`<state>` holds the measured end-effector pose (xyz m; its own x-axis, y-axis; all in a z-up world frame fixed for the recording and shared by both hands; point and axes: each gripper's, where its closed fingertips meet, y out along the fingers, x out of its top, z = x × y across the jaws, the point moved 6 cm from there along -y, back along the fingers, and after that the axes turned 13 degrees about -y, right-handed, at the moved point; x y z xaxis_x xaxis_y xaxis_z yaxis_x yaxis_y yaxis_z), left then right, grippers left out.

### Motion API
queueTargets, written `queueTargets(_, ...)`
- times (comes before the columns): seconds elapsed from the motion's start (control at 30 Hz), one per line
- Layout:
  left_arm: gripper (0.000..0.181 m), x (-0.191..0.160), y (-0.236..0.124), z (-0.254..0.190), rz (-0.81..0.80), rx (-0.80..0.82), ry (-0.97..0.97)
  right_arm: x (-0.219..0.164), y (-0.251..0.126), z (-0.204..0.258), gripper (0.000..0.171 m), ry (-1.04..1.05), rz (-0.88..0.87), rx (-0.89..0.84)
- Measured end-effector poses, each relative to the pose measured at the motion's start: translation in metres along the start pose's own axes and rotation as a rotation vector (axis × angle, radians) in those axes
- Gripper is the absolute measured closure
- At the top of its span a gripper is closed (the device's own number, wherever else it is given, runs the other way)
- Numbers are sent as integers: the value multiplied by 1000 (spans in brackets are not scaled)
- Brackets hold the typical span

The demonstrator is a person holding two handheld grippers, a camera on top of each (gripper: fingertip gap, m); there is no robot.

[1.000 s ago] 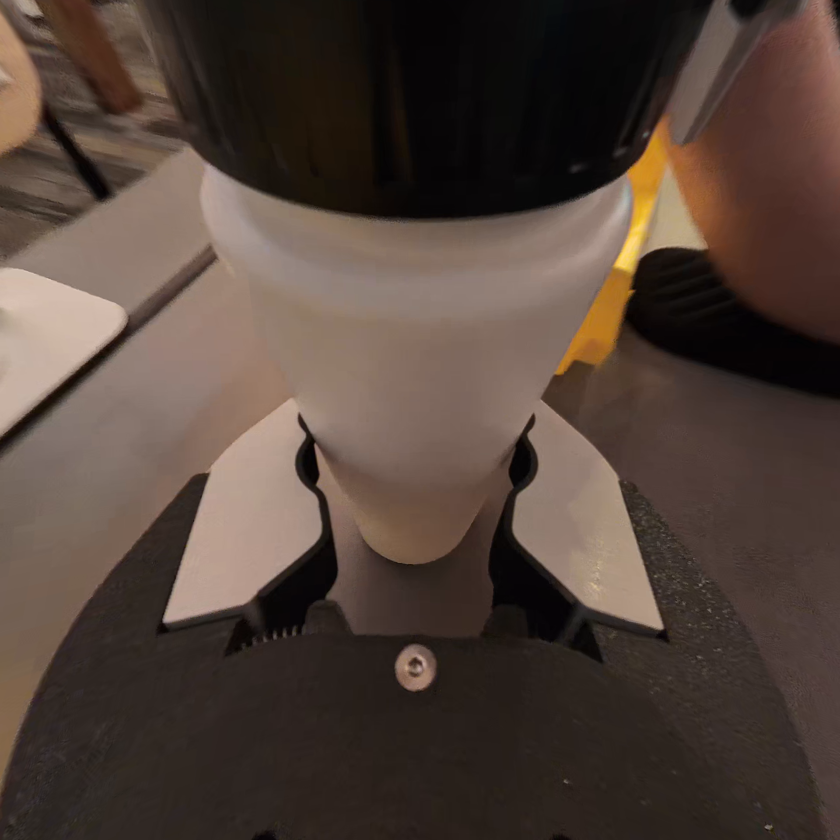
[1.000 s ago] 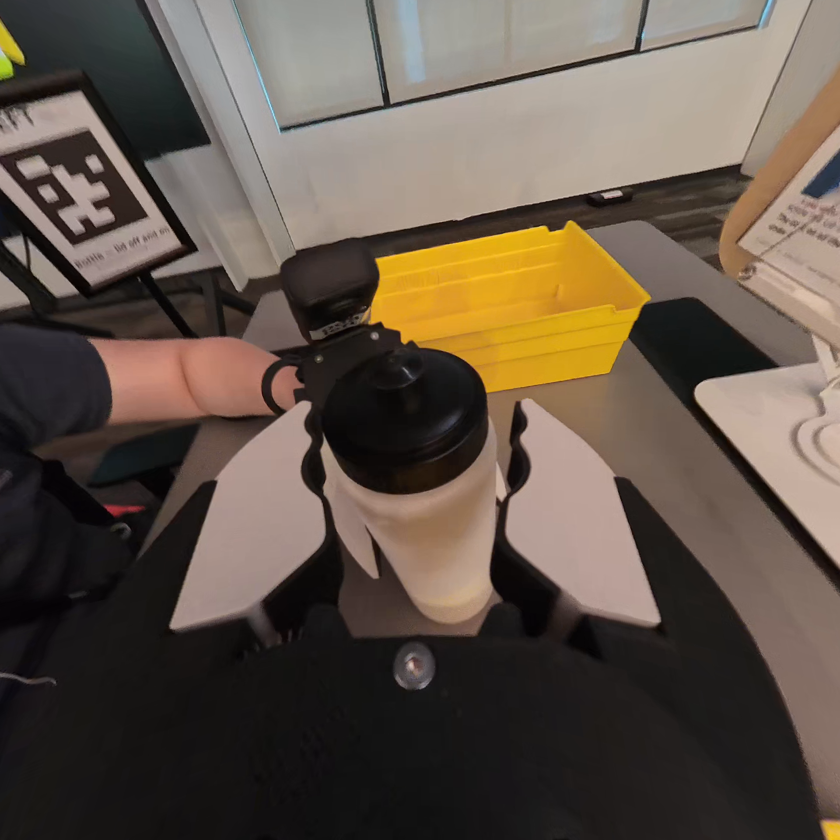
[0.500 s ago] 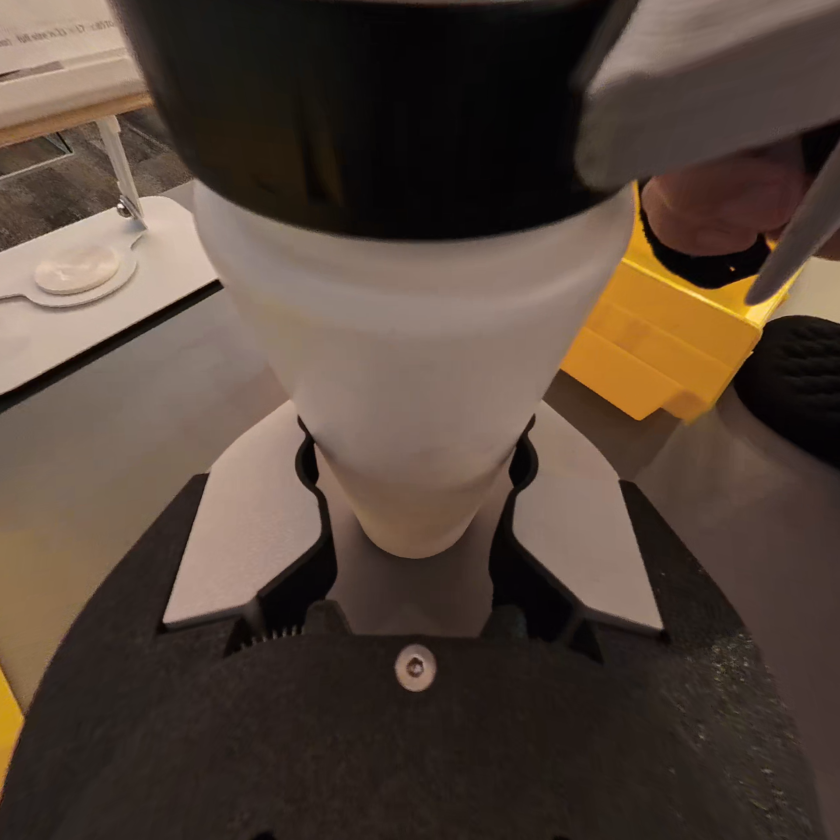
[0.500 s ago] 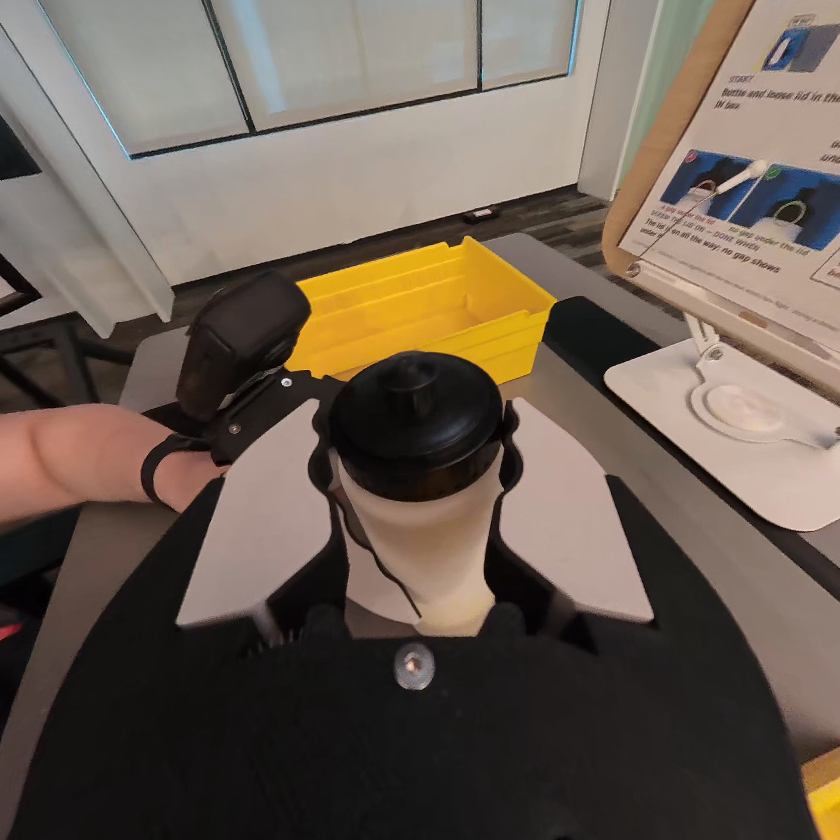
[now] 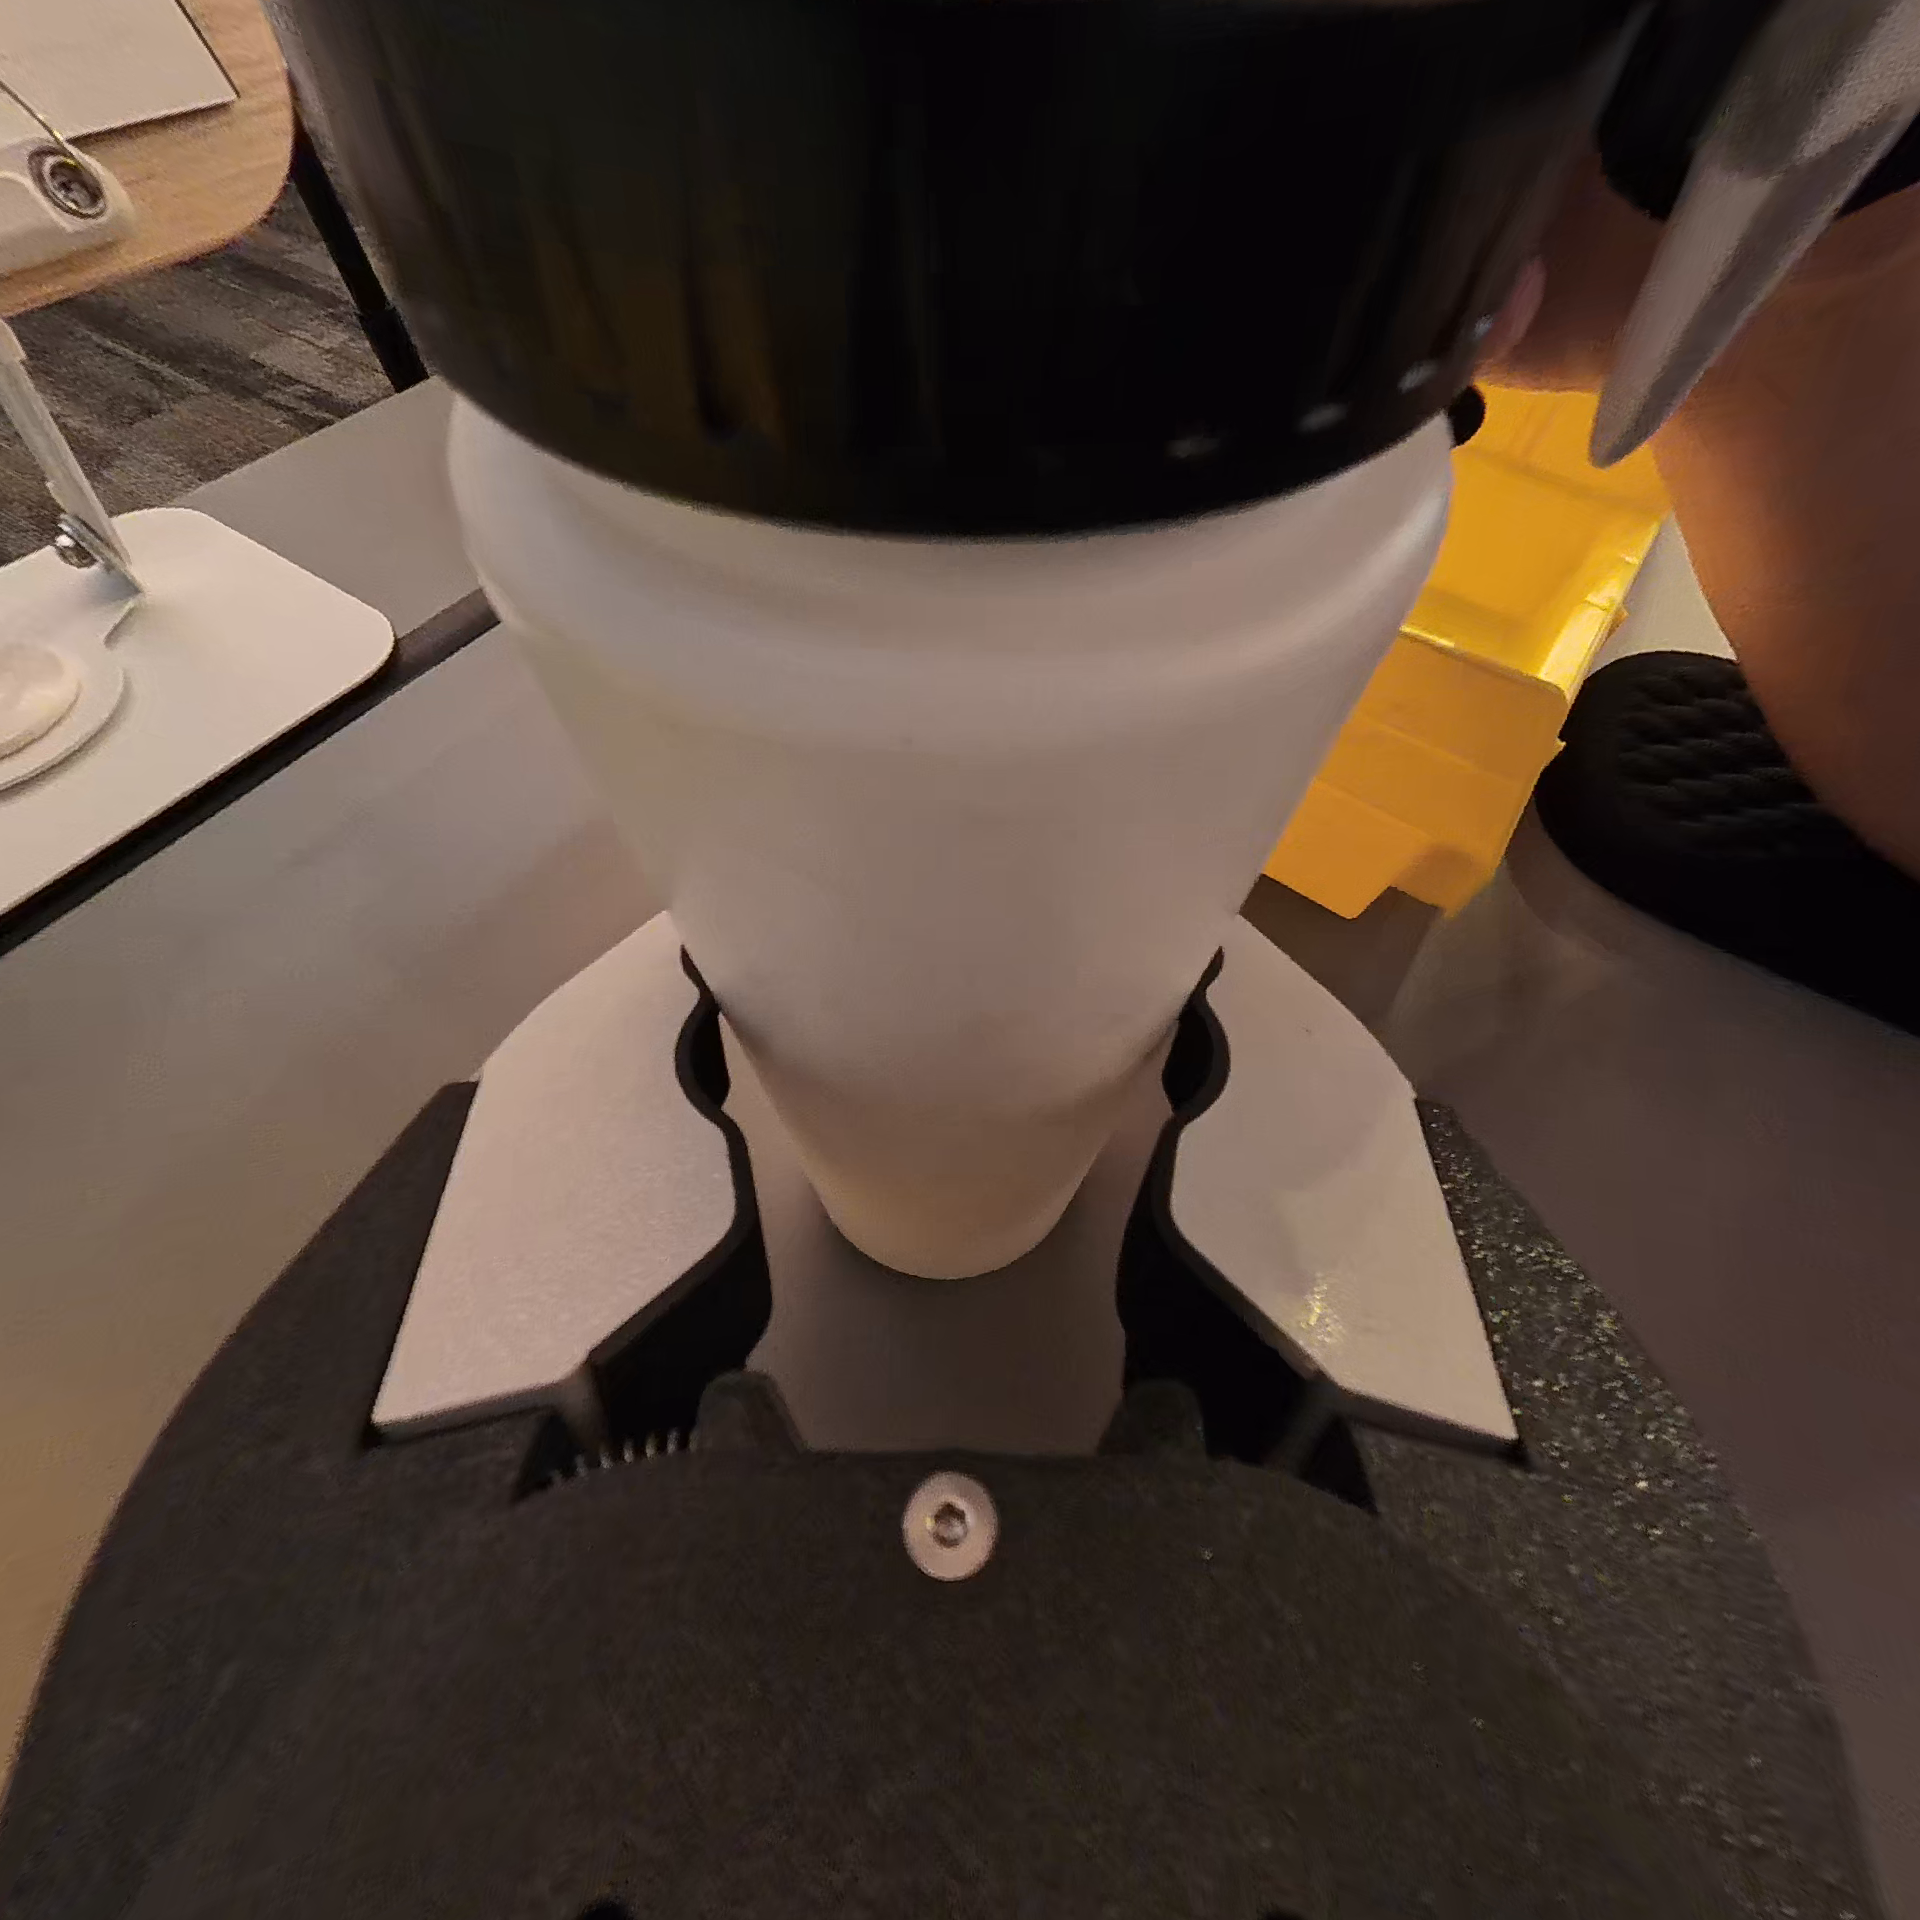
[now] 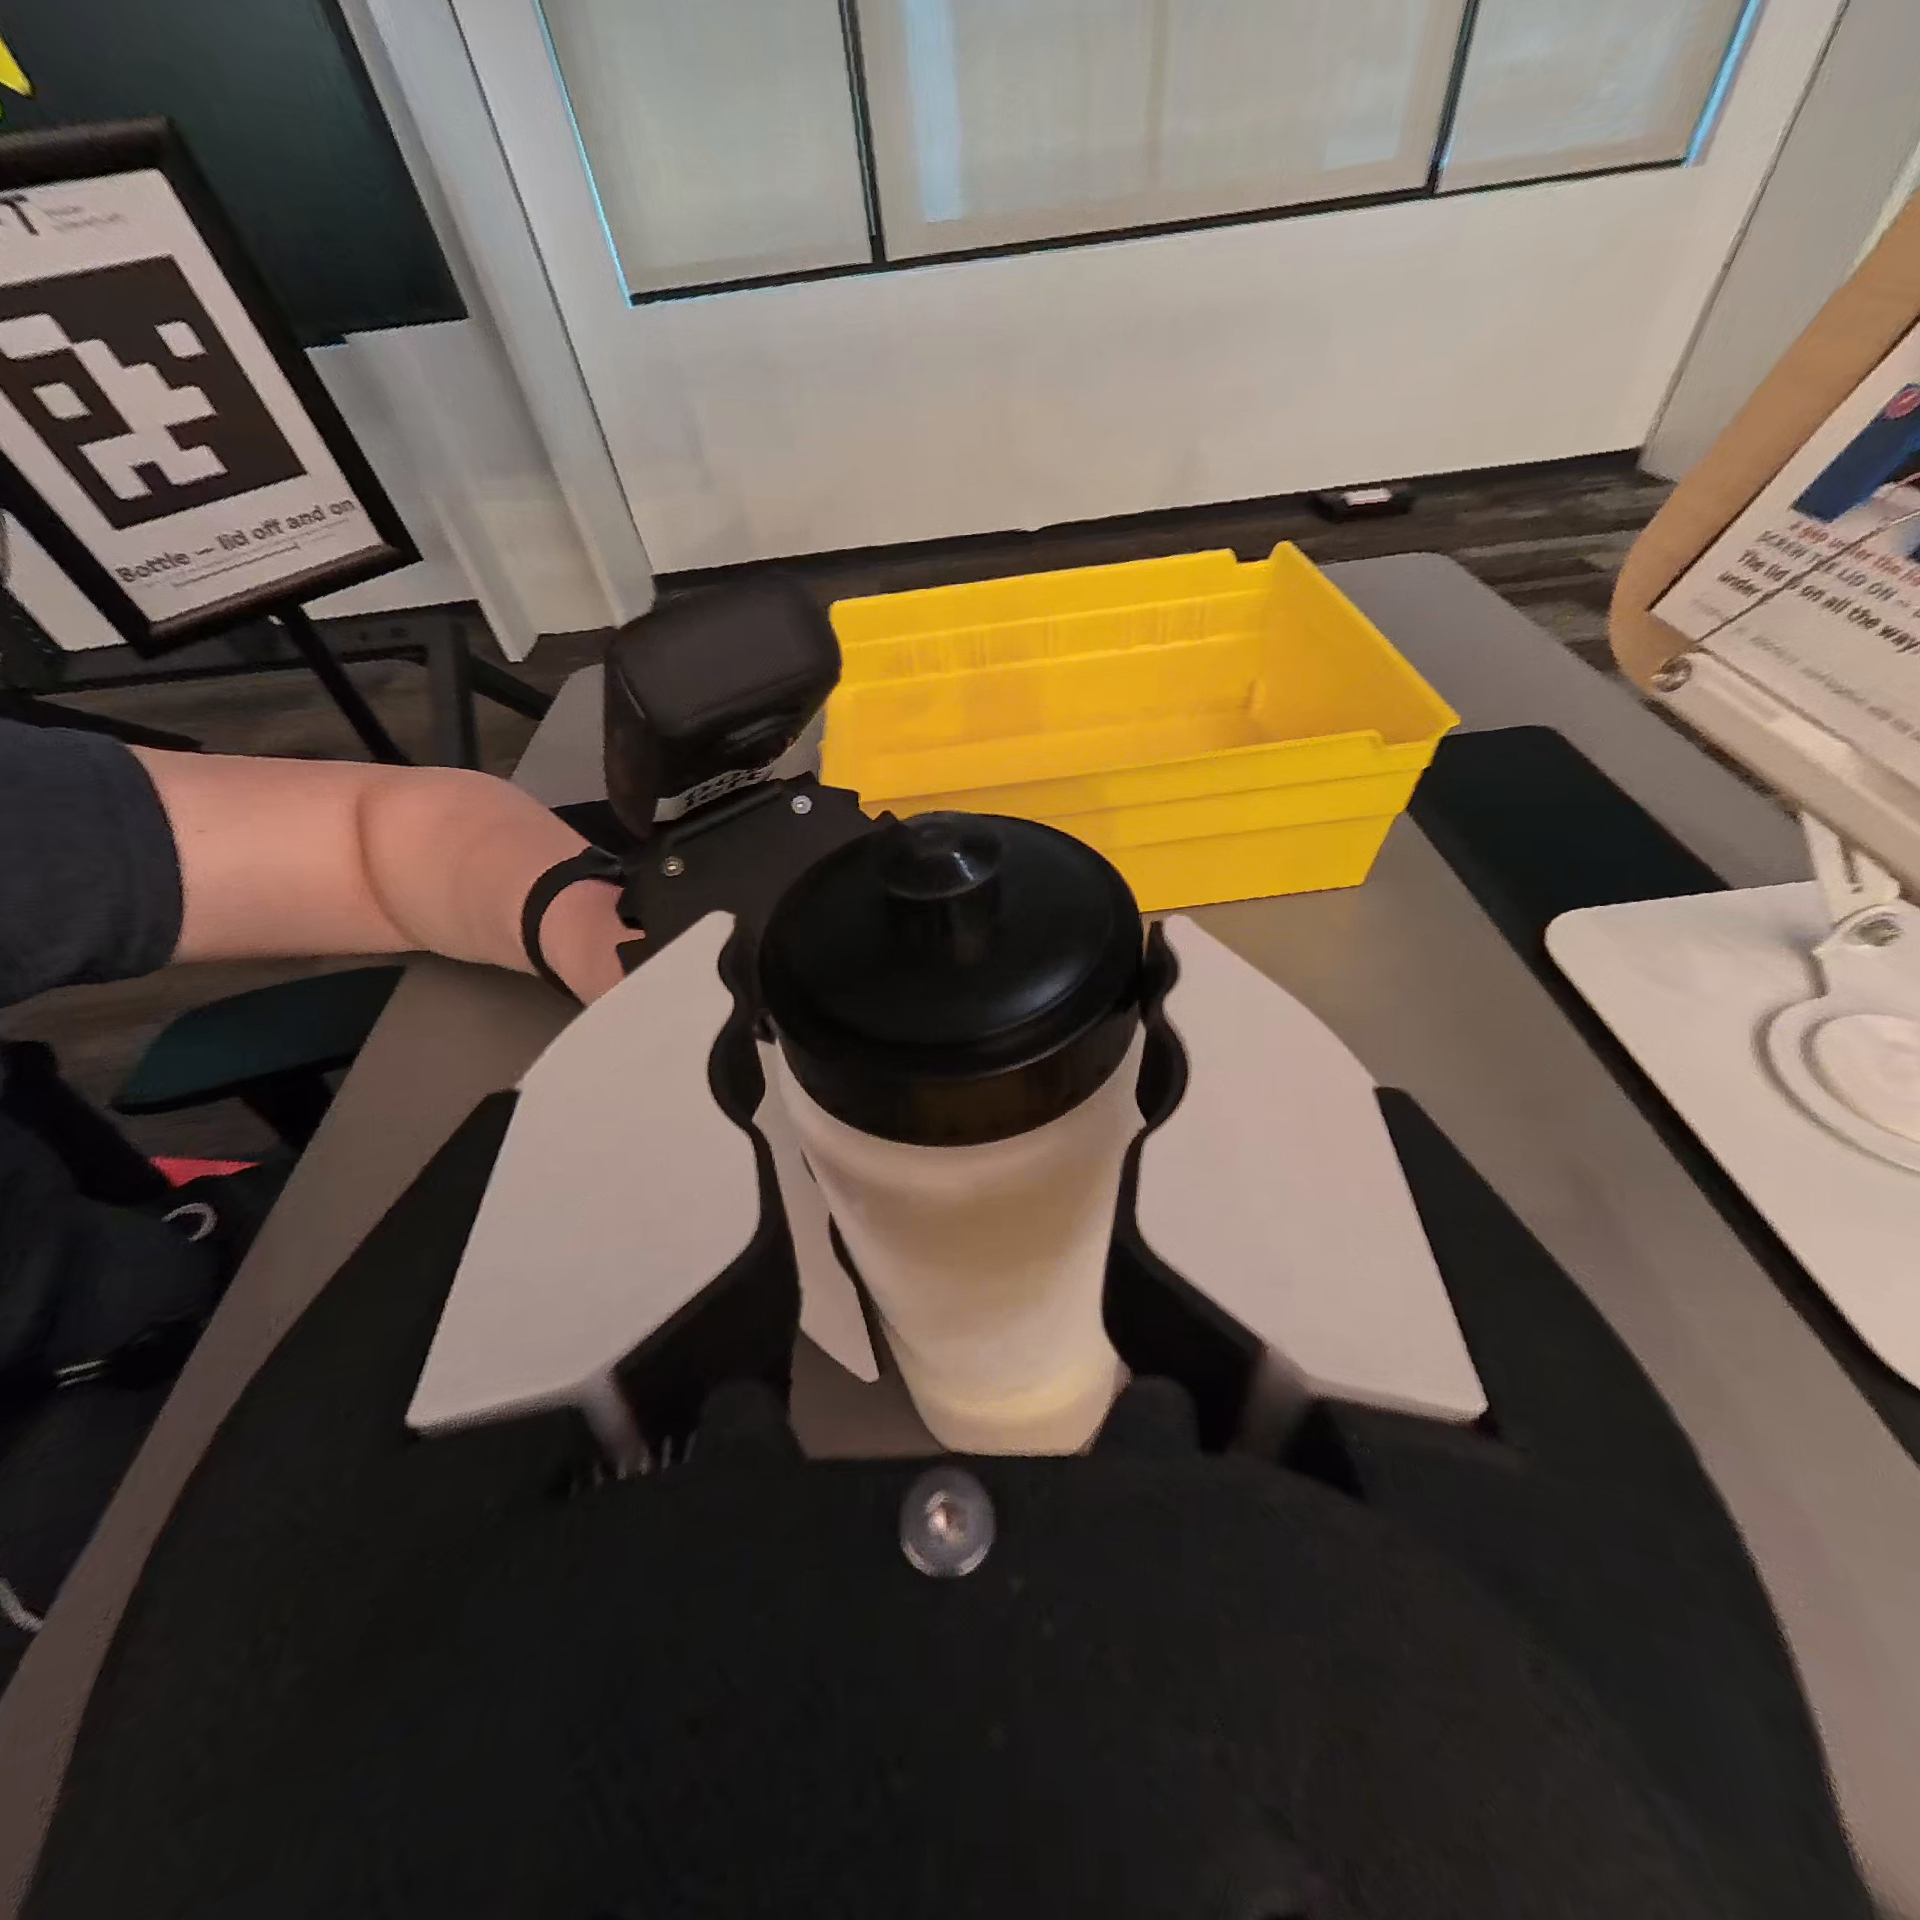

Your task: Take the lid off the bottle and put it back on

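While the left wrist view looks up along the white translucent plastic bottle (image 5: 935, 790), which fills the centre of the frame, the left gripper (image 5: 951, 1029) has its two pale fingers pressed against the bottle's lower body, pinching it. I judge this grip is there to keep the bottle from turning. At the top of the frame the ribbed black screw lid (image 5: 935, 239) sits on the bottle's neck, and a pale finger of the right gripper (image 5: 1725, 260) shows at the upper right, beside the lid; contact there is hidden.

Seen from the right wrist view, the lid (image 6: 951, 966) lies in the frame's centre with its spout on top. The right gripper (image 6: 951, 997) closes its fingers on the lid's rim from both sides, probably to twist it. Only this view shows the person's left hand (image 6: 468, 883) at centre left, the yellow plastic bin (image 6: 1132, 727) behind the bottle, and the grey table (image 6: 1455, 1039).
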<state>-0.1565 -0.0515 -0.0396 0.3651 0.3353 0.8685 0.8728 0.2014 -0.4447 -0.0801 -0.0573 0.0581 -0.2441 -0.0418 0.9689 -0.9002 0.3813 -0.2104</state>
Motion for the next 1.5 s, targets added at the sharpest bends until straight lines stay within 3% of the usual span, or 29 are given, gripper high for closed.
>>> queueTargets(0.33,97,2,-6,19,-19,112,-59,4,23,1,100,66,21,-367)
queueTargets(0.43,97,2,-5,16,-9,97,-38,3,18,-1,98,4,69,-280)
queueTargets(0.6,97,1,-1,6,9,31,-6,9,-4,-4,96,17,-51,-107)
queueTargets(0.77,97,0,0,0,24,8,8,2,3,2,95,3,26,-22)
queueTargets(0.87,97,1,-2,4,16,18,-18,1,10,3,97,-65,58,-105)
queueTargets(1.13,97,2,-7,19,5,119,-45,2,29,3,97,11,47,-427)
queueTargets(1.5,97,3,-5,17,23,65,-20,0,3,-10,94,66,-37,-131)
